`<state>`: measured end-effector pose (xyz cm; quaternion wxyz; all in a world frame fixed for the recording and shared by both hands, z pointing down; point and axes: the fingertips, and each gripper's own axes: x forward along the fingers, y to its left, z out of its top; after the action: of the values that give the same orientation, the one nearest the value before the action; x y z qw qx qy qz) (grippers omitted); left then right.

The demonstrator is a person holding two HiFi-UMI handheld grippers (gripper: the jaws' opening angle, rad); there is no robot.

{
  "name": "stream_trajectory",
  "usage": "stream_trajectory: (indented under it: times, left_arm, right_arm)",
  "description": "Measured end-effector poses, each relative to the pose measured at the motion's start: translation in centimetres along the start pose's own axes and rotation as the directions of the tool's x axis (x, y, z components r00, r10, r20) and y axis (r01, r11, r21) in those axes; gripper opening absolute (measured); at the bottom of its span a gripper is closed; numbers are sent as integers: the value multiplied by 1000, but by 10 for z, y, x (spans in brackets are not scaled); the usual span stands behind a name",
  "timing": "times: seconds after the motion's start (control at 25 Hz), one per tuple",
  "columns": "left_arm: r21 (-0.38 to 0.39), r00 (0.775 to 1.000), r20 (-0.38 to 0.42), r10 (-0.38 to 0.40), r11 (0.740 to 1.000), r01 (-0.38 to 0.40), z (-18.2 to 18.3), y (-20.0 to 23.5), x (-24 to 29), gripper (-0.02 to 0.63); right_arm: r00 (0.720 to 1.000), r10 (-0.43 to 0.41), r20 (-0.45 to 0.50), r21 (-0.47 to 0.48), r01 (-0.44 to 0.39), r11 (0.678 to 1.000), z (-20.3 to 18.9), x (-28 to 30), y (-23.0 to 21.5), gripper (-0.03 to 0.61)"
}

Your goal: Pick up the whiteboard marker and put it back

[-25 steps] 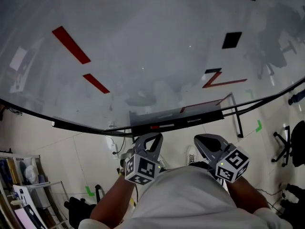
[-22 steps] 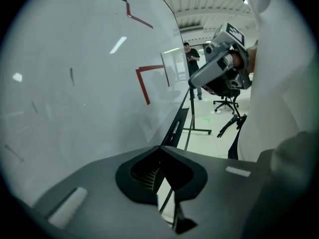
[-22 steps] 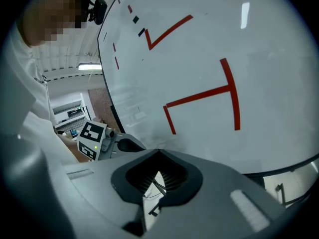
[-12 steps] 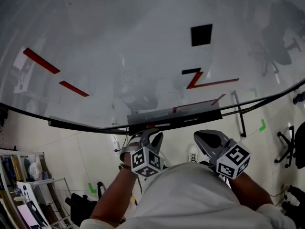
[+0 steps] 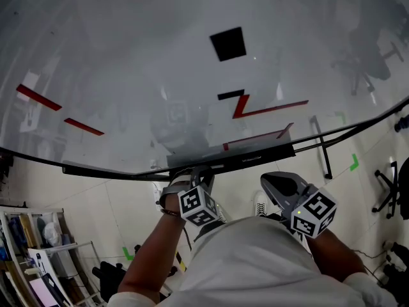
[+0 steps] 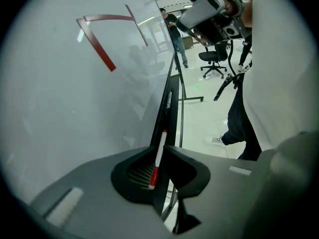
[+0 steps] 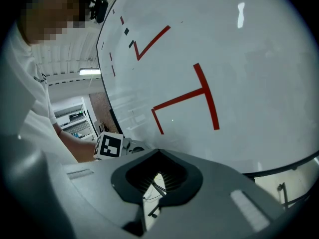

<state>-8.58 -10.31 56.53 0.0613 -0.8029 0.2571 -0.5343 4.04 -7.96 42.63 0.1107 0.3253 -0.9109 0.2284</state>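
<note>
The whiteboard marker (image 6: 156,158), white with a red end, runs along the black tray (image 6: 170,103) under the whiteboard (image 5: 192,75). My left gripper (image 6: 163,146) is shut on the whiteboard marker, whose red end lies between the pads. In the head view the left gripper (image 5: 199,173) reaches up to the tray (image 5: 255,157) and hides the marker. My right gripper (image 5: 275,181) hangs lower, off the tray to the right, shut with nothing in it (image 7: 158,151). Red and black marks are drawn on the board.
The board's black stand leg (image 5: 321,147) drops to the tiled floor at the right. An office chair (image 5: 396,190) stands far right, and a shelf rack (image 5: 32,248) lower left. A person (image 6: 177,34) and another chair (image 6: 214,61) are in the distance.
My left gripper has risen from below the tray to the tray's edge where the marker lay. The right gripper has barely moved. The head view has swung to the left.
</note>
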Motion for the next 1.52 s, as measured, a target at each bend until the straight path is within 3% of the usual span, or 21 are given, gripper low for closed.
stream_trajectory:
  times: [0.28, 0.56, 0.84, 1.52]
  left_arm:
    - [57, 998, -56, 11, 998, -8, -7, 4, 13, 66]
    - [118, 994, -101, -35, 992, 47, -12, -2, 27, 66]
    - [136, 989, -134, -64, 987, 82, -15, -5, 34, 64]
    - [169, 985, -169, -40, 983, 69, -16, -5, 36, 58]
  right_arm:
    - [1000, -13, 3, 14, 13, 1000, -4, -3, -3, 2]
    - [1000, -17, 3, 18, 17, 1000, -4, -2, -3, 2]
    - [1000, -19, 0, 22, 19, 1000, -4, -2, -3, 2]
    - [1000, -6, -11, 22, 6, 1000, -7, -1, -2, 2]
